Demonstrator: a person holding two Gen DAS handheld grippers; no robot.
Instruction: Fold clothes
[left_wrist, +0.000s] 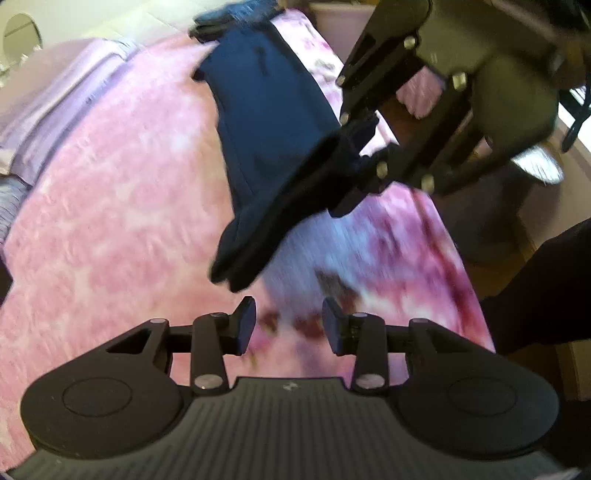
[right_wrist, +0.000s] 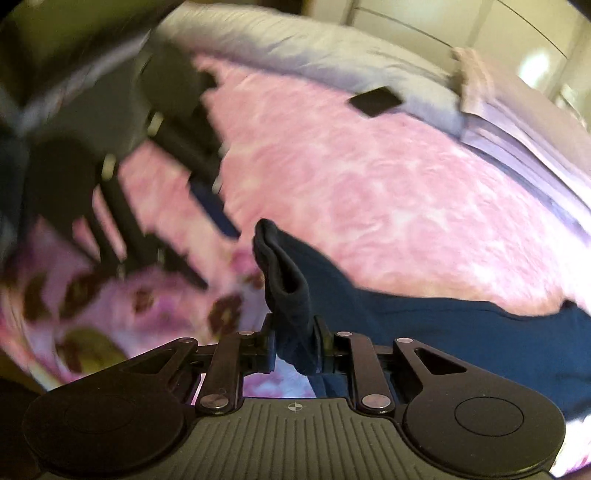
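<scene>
A dark navy garment (left_wrist: 266, 122) lies stretched across a pink bedspread (left_wrist: 110, 206). My right gripper (right_wrist: 293, 345) is shut on one end of the navy garment (right_wrist: 461, 332) and holds that end lifted off the bed. In the left wrist view the right gripper (left_wrist: 354, 166) comes in from the upper right with the bunched cloth hanging from it. My left gripper (left_wrist: 289, 325) is open and empty, just below and in front of the hanging cloth end. In the right wrist view the left gripper (right_wrist: 207, 206) is a blurred dark shape at the left.
The bedspread has a flowered pink and purple part (left_wrist: 388, 266) near the bed's edge. Lilac pillows (left_wrist: 55, 103) lie at the head of the bed. A small dark square object (right_wrist: 375, 100) sits on the bed near the pillows. A white shoe (left_wrist: 539, 166) lies on the floor beside the bed.
</scene>
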